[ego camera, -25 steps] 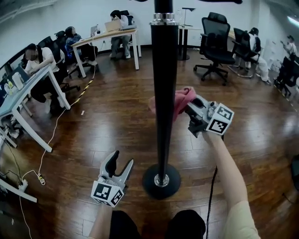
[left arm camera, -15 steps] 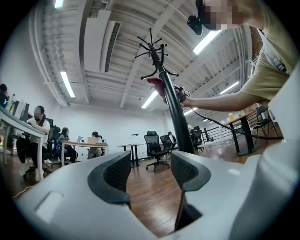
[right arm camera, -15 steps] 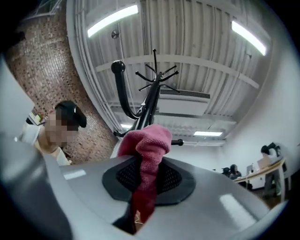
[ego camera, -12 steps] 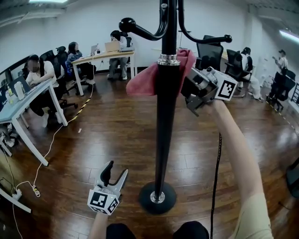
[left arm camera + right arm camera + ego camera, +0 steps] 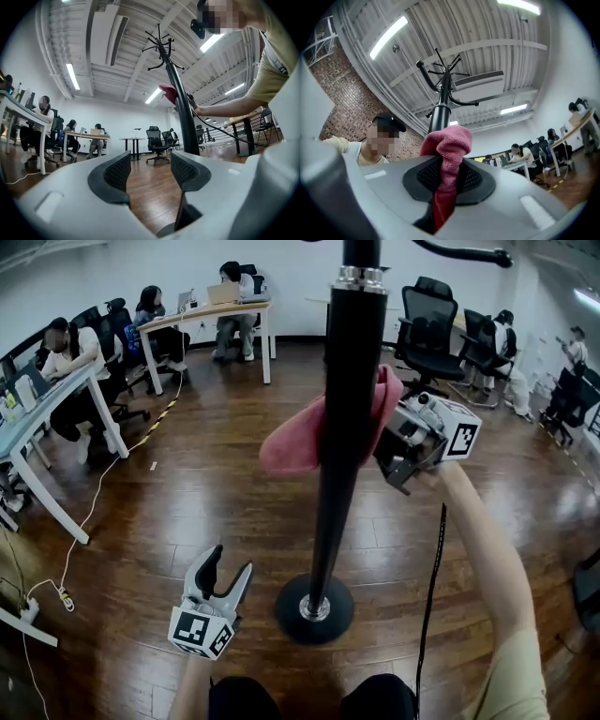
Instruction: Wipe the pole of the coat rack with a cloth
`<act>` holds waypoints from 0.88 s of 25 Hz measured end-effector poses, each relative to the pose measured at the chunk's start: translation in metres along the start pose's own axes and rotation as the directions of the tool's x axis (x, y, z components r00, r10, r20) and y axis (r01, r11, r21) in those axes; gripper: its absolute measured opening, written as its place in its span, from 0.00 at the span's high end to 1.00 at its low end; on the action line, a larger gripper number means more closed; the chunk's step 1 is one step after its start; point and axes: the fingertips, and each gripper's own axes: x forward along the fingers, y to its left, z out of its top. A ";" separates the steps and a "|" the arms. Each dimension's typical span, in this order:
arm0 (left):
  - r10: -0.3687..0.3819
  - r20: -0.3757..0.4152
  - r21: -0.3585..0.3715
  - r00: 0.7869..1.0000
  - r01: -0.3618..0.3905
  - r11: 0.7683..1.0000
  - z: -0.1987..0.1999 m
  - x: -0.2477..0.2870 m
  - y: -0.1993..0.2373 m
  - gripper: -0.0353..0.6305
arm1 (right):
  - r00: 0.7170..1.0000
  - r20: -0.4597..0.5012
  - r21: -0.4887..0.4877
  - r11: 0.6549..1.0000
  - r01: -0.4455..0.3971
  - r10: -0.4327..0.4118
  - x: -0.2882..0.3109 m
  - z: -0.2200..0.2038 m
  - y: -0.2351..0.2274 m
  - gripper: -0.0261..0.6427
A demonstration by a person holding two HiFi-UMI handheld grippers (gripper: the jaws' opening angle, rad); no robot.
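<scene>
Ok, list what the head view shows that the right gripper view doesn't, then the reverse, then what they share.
Head view only: the rack's round base and the left gripper, open and empty. Right gripper view only: the right gripper seen close up, its jaws shut on the cloth, plus the ceiling lights. Both: the pink cloth and the black pole.

Wood floor (image 5: pixel 216 512), white desks (image 5: pixel 211 312) (people (image 5: pixel 64 341) seated), office chairs (image 5: pixel 427 320); seemingly brick wall (image 5: pixel 333 93).

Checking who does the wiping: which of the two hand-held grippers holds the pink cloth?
The right hand-held gripper, its jaws shut on the cloth at the pole; the left hand-held gripper hangs open and empty.
</scene>
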 end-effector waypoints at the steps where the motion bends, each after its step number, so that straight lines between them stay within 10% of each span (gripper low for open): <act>1: 0.003 -0.006 -0.003 1.000 -0.003 1.000 -0.005 -0.001 0.000 0.58 | 1.000 -0.020 0.019 1.000 0.012 -0.012 -0.010 -0.019 -0.001 0.91; 12: -0.038 -0.071 -0.016 0.997 0.037 0.999 -0.059 0.001 -0.017 0.58 | 0.987 0.005 0.267 0.952 0.152 -0.159 -0.126 -0.238 -0.021 0.91; 22: -0.055 -0.156 -0.035 0.986 0.050 0.998 -0.116 -0.008 -0.020 0.57 | 0.910 -0.158 0.421 0.807 0.414 -0.384 -0.230 -0.441 -0.033 0.91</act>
